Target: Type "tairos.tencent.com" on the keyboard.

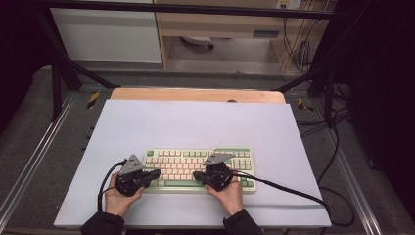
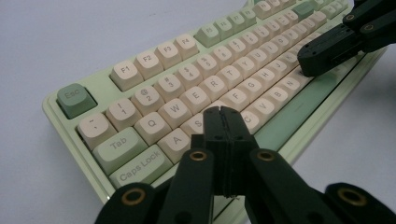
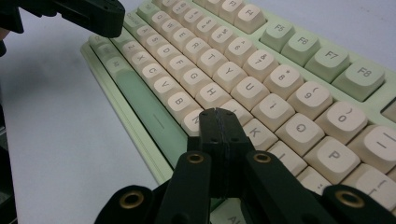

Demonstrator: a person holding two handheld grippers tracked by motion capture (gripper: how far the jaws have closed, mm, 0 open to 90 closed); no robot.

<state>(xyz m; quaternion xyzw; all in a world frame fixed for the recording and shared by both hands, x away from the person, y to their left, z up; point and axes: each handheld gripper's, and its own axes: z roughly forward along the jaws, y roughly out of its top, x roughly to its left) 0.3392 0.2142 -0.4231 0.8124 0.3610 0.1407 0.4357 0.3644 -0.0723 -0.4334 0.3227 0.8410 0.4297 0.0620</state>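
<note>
A pale green keyboard [image 1: 198, 169] with cream and green keys lies on the white table top [image 1: 195, 127] near its front edge. My left gripper [image 1: 155, 173] hovers over the keyboard's left end; in the left gripper view its jaws [image 2: 226, 113] are pressed together, empty, above the keys near S and X of the keyboard [image 2: 187, 84]. My right gripper [image 1: 196, 175] hangs over the lower middle rows; its jaws [image 3: 218, 115] are shut with nothing between them, above the keys near N and J of the keyboard [image 3: 261, 84]. The two tips point toward each other.
A wooden strip [image 1: 195, 94] edges the table's far side. Black cables [image 1: 288, 191] trail from both grippers across the front of the table. A metal frame [image 1: 63, 73] surrounds the table, with cabinets [image 1: 107, 34] on the floor behind.
</note>
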